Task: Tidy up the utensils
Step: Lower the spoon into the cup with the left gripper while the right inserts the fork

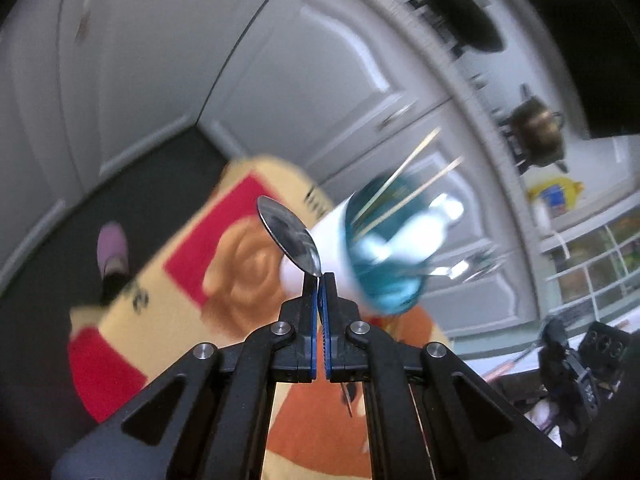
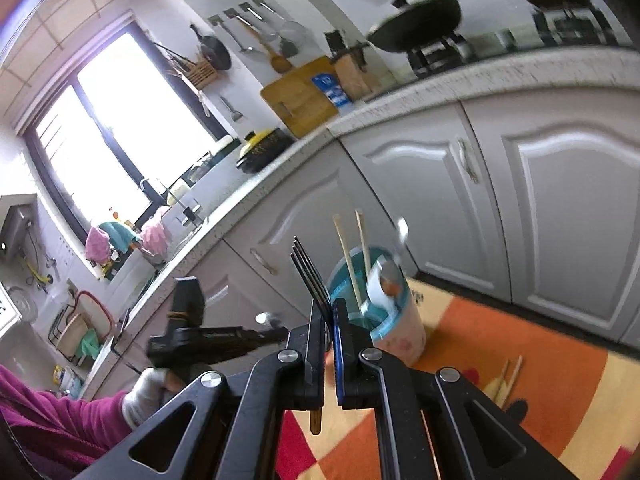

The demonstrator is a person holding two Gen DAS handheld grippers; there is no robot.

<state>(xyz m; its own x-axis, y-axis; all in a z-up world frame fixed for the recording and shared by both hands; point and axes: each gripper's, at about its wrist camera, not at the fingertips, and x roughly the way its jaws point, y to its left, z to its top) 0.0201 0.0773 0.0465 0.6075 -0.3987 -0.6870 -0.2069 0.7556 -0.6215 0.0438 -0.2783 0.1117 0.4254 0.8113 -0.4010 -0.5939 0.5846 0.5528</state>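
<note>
My left gripper (image 1: 319, 280) is shut on a metal spoon (image 1: 289, 236); the bowl sticks up and left of the fingertips. Just beyond it is the white cup with a teal inside (image 1: 368, 248), blurred, holding two wooden chopsticks (image 1: 404, 184) and some cutlery. My right gripper (image 2: 332, 308) is shut on a black fork (image 2: 310, 272), tines up, its wooden handle end (image 2: 315, 420) hanging below. The cup (image 2: 396, 320) stands just right of it on the tablecloth, with chopsticks (image 2: 348, 260) and a spoon (image 2: 390, 276) inside. The left gripper (image 2: 212, 340) shows at the left.
A red, orange and yellow cloth (image 2: 500, 340) covers the table. A pair of chopsticks (image 2: 508, 380) lies on it right of the cup. White kitchen cabinets (image 2: 560, 200) and a counter with a wok (image 2: 416, 24) stand behind. Dark floor (image 1: 132, 208) lies below.
</note>
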